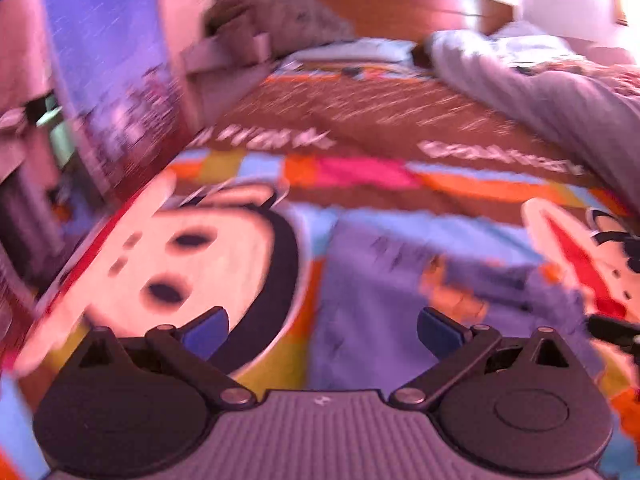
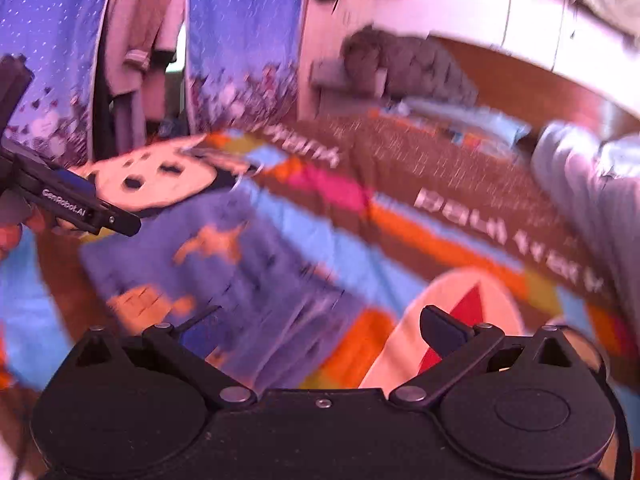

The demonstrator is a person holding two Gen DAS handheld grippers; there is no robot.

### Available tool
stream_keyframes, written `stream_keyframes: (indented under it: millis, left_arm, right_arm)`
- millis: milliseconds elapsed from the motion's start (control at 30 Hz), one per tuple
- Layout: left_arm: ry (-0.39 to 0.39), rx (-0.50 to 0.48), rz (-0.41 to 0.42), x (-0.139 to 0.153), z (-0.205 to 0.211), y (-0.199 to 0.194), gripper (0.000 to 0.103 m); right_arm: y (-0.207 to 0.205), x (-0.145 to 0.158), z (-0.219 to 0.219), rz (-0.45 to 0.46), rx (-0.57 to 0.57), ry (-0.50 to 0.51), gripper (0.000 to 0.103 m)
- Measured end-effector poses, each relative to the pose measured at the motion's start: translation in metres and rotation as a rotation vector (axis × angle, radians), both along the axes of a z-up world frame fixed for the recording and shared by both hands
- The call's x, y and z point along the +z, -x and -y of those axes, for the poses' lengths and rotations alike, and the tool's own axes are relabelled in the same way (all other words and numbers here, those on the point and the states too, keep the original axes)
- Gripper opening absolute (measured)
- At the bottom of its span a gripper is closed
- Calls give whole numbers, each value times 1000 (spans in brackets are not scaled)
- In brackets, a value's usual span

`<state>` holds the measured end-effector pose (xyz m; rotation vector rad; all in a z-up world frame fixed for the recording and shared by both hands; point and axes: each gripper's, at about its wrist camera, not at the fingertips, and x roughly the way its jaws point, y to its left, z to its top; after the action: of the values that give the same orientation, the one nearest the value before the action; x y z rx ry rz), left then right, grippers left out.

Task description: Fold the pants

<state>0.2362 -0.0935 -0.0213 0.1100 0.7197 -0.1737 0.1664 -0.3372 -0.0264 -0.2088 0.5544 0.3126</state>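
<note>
At the far left of your left wrist view hangs a blue curtain point(image 1: 100, 60) with a patterned lower band, just past the left edge of the bed. Below it the cartoon bedspread point(image 1: 360, 120) carries a big pale monkey face point(image 1: 168, 264) near that left edge. Your left gripper point(image 1: 322, 330) has its jaws spread wide with nothing between them; the blue pads point(image 1: 206, 332) sit clear of the fabric. Straight ahead of those jaws lie the pants point(image 1: 400, 280), purple-blue with orange patches, spread flat on the bedspread toward the near edge of the bed, and they look folded over, though the blur makes the layers hard to read. To the right of them the tip of your other gripper pokes in at the frame edge. Toward the far right corner of the bed a grey striped blanket point(image 1: 520, 84) is bunched up, with the wooden headboard point(image 1: 400, 8) behind it. In your right wrist view, the left gripper point(image 2: 76, 200) enters from the left, hovering just above the far left corner of the pants point(image 2: 248, 272). Your right gripper point(image 2: 322, 328) also has its jaws wide apart and empty, its left finger point(image 2: 200, 332) over the near edge of the pants and its right finger point(image 2: 444, 330) over bare bedspread. No boxes, baskets or other containers show in either view.
</note>
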Motion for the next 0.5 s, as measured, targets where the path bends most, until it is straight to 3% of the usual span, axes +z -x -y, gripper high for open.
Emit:
stream_keyframes:
  millis: [167, 300, 400, 500]
  left_arm:
    - [-108, -161, 44, -18, 48, -45, 102]
    - [-257, -223, 18, -41, 75, -75, 103]
    - [-286, -203, 11, -47, 83, -94, 103]
    - [-265, -169, -11, -47, 84, -104, 102]
  right_arm:
    - [-39, -17, 4, -95, -88, -145, 102]
    - [-54, -43, 6, -147, -146, -10, 102]
    - [-63, -48, 26, -206, -207, -127, 102]
    - [-69, -55, 44, -275, -244, -249, 102]
